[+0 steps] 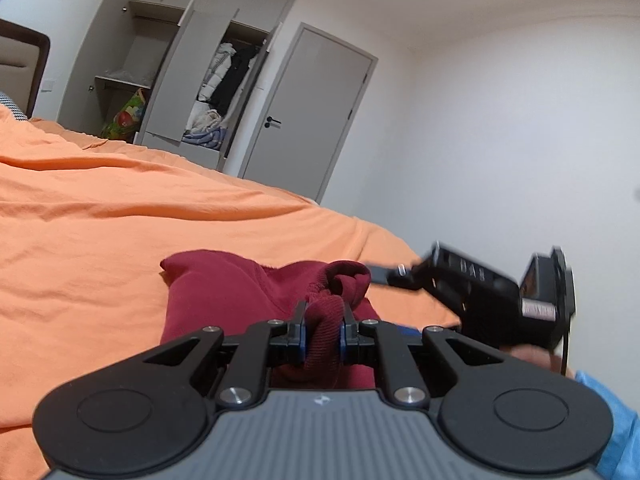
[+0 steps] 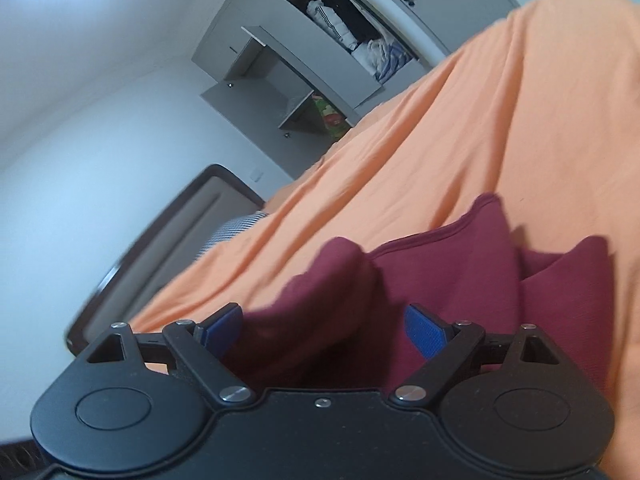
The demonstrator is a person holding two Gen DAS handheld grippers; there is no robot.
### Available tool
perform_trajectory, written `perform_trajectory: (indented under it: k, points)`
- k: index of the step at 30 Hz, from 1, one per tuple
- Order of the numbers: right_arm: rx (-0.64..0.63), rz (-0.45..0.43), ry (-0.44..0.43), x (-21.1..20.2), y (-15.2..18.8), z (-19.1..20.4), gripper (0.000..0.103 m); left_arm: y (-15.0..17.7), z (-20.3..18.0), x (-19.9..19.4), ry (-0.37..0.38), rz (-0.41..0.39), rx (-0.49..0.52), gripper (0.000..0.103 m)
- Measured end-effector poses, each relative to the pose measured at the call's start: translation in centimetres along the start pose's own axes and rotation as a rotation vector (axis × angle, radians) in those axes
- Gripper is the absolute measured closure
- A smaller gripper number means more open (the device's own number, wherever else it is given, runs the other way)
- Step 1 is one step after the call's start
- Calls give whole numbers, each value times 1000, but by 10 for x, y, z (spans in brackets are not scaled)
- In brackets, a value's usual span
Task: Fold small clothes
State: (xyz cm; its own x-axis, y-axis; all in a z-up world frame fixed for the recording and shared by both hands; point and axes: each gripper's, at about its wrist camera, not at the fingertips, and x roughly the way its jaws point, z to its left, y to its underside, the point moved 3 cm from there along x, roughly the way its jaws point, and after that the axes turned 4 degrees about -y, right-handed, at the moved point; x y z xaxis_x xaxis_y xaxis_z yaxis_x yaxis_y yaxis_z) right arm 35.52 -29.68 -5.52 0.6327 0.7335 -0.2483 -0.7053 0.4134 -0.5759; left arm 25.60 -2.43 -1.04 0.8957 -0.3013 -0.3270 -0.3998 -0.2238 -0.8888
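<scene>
An orange bedspread (image 1: 120,216) is seen filling the left wrist view from 9 o'clock down to 6 o'clock, its surface loosely creased. Beyond it, at 11 o'clock, a grey wardrobe (image 1: 172,80) is shown with its doors swung open and hung and heaped clothing visible inside; a closed grey door (image 1: 308,120) is placed just beside it toward 12 o'clock. A dark-framed headboard (image 1: 20,64) is caught at the 10 o'clock edge.

A maroon garment (image 1: 224,292) is pictured lying bunched on the bedspread at the centre of the left wrist view. A ribbed fold of it is gripped by the left gripper (image 1: 323,336), whose blue-padded jaws are clenched on the cloth.

At 3 o'clock in the same view, the right gripper (image 1: 496,300) is seen blurred, held by a hand of which only a sliver shows, with a blue sleeve (image 1: 616,432) glimpsed at 4 o'clock.

In the right wrist view, strongly tilted, the garment (image 2: 460,272) is shown spread over the bedspread (image 2: 480,120) from the centre toward 3 o'clock. The right gripper (image 2: 324,332) is seen with its jaws released and wide apart, the blue pads (image 2: 424,330) set either side of a raised maroon fold that is not pinched. The wardrobe (image 2: 304,52) is seen at 12 o'clock and the headboard (image 2: 160,248) at 9 o'clock.
</scene>
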Motion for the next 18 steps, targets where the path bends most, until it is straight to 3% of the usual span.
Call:
perform_trajectory:
  k: [3,5,10,13,18]
  points:
    - [5,10,-3,4,-1,6,13,3,-4,3,5,21,24,89]
    - [-3,21,10,8,0,11,21,6,-9,2,8,27,39,89]
    - [-61,12,108,9,4,18,82,17,-18,-1,7,40,116,89]
    - [-108,-11,123,4,7,23,95,23,-28,-1,19,42,175,89]
    - [-246,-88,166,-20,-1,41,95,23,-64,12,62,33,281,89]
